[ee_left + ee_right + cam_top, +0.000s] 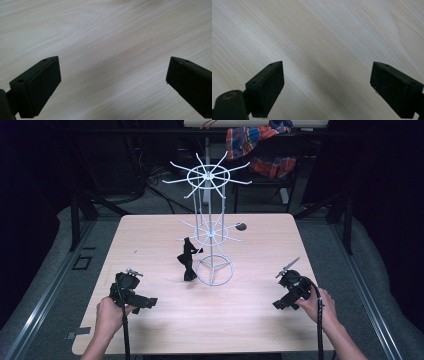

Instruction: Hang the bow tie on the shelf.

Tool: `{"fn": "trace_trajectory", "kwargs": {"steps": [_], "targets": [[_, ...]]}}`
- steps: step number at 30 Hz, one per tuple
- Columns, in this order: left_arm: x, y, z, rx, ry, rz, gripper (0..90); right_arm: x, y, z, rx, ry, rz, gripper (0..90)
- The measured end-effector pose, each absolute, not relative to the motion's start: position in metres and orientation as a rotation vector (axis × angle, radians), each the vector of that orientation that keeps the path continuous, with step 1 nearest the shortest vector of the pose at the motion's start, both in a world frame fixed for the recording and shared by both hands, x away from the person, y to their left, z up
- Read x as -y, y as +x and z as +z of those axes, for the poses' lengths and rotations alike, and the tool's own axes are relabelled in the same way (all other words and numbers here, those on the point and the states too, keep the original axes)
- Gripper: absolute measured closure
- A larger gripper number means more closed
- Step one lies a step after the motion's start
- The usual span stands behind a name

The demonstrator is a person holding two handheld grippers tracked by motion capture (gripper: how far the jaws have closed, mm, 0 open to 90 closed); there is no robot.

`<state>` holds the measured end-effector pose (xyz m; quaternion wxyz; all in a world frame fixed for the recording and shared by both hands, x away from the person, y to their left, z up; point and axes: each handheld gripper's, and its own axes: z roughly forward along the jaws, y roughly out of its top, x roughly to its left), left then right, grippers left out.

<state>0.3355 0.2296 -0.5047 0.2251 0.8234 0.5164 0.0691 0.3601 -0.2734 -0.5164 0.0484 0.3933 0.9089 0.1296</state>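
Both grippers (pixel 131 292) (pixel 289 290) gape; bow tie (pixel 188 260) hangs upright.

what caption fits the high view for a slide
A person's left gripper and right gripper, both open, rest on a wooden table flanking a white wire rack hung with a black bow tie.

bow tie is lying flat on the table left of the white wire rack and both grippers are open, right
Not quite. The high view shows the black bow tie hanging from a lower arm of the white wire rack, not lying flat on the table. The rest holds: it is on the rack's left side, and the left gripper and right gripper are open.
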Motion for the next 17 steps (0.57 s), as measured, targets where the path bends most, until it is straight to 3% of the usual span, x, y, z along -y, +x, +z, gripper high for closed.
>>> {"fn": "trace_trajectory", "kwargs": {"steps": [17], "targets": [[-0.2295, 0.3383, -0.5098, -1.391, 2.302, 0.099, 0.0, 0.2749, 0.362, -0.519, -2.766, 1.243, 0.416, 12.2]]}}
